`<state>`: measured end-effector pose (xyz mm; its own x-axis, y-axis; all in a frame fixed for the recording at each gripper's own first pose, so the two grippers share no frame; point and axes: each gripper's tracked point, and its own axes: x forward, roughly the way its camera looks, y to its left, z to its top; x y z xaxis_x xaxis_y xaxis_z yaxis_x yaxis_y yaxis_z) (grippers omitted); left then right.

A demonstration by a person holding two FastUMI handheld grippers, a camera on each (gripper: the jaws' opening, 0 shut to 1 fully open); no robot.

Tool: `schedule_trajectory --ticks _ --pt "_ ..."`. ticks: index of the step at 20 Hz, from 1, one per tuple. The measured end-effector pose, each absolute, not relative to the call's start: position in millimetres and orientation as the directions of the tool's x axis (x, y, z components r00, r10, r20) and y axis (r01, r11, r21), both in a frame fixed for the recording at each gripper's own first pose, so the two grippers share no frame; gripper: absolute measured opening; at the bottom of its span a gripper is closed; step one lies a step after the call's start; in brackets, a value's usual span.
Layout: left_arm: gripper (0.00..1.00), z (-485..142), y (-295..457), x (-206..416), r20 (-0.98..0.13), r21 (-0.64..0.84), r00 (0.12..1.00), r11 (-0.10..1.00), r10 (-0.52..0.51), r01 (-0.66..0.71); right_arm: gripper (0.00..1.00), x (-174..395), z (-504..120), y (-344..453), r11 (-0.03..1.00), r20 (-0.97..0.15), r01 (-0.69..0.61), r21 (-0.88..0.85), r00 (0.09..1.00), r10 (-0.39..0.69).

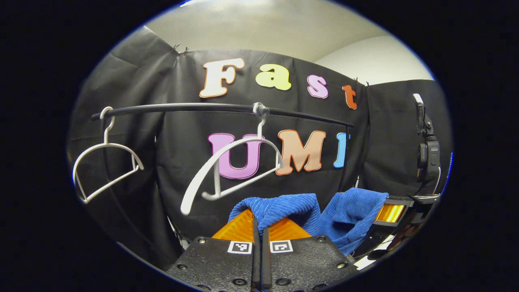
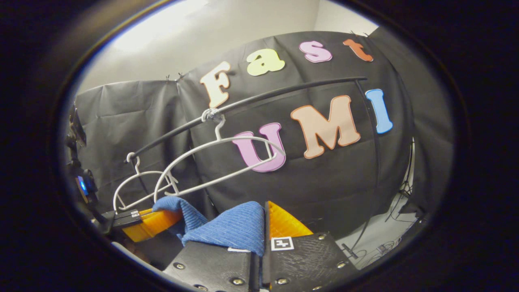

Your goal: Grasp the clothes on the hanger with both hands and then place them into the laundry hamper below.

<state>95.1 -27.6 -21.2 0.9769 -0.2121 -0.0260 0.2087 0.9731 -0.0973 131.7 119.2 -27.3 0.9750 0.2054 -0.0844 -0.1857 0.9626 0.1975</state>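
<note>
In the left gripper view, a white hanger (image 1: 106, 162) hangs bare at the far left end of the black rail (image 1: 182, 108). Further along the rail, a second white hanger (image 1: 231, 170) hangs tilted, bare as well. Below it, the left gripper (image 1: 259, 227) has its two fingers drawn tight together with a fold of the blue cloth (image 1: 284, 209) pinched between their tips and draped over them. The cloth runs on to the right, where the other gripper (image 1: 391, 211) holds its far end, below a camera mount (image 1: 427, 150) against the black backdrop.

In the right gripper view, the left gripper (image 2: 150, 221) shows at the lower left with the blue cloth (image 2: 227, 227) coming out of it. The two hangers (image 2: 215, 162) hang above on the slanting rail (image 2: 259, 99), clear of the cloth. The cloth stretches across to the right gripper (image 2: 263, 221), whose fingers are closed on it, the fabric heaped over the left finger. At the far right, cables lie on the pale floor (image 2: 381, 239).
</note>
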Motion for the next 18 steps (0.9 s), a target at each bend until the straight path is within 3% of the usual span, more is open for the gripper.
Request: schedule_trajectory --ticks 6,11,18 --pt "0.02 -26.5 -51.6 150.2 0.007 -0.067 0.971 0.969 -0.239 0.239 0.06 186.5 -45.3 105.2 0.969 -0.104 -0.172 0.176 0.976 0.192" --pt "0.03 -77.3 -71.2 190.3 -0.039 0.011 0.965 0.966 -0.259 0.259 0.06 226.3 -101.9 106.7 0.973 -0.216 -0.184 0.136 0.953 0.211" --pt "0.03 -198.3 -67.6 235.9 -0.261 -0.015 0.939 0.974 -0.223 0.227 0.06 255.6 -215.7 82.1 0.986 -0.436 -0.122 0.113 0.885 0.160"
